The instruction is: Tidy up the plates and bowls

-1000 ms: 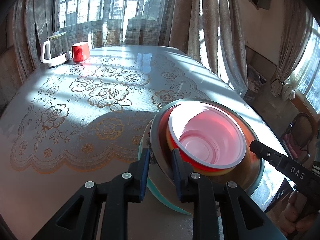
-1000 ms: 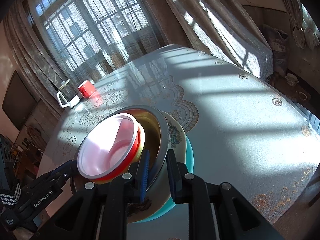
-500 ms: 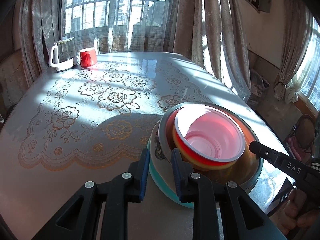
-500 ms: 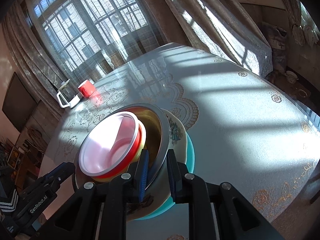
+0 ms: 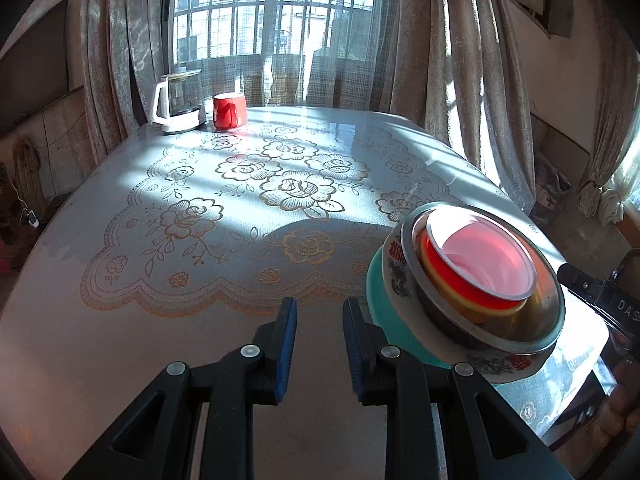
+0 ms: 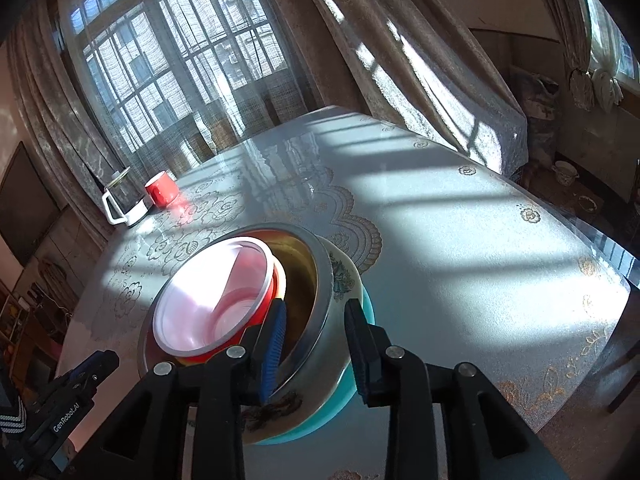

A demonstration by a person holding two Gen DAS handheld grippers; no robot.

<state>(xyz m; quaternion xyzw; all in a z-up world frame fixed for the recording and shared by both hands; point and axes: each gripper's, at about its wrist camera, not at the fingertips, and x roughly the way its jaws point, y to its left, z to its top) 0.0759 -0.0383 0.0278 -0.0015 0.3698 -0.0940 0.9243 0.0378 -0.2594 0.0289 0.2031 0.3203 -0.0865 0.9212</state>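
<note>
One nested stack — red bowl (image 5: pixel 476 264), steel bowl (image 5: pixel 516 334), patterned bowl (image 5: pixel 396 276), teal plate (image 5: pixel 382 312) — sits at four o'clock on the worktop (image 5: pixel 200 320), right gripper (image 6: pixel 316 340) opening astride its rim, left gripper (image 5: pixel 320 344) narrow, empty.

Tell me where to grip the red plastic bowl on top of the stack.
Pinch the red plastic bowl at its thin white rim, one finger inside and one outside, coming from above on the window side. It sits nested inside the steel bowl, so its walls are shielded.
</note>
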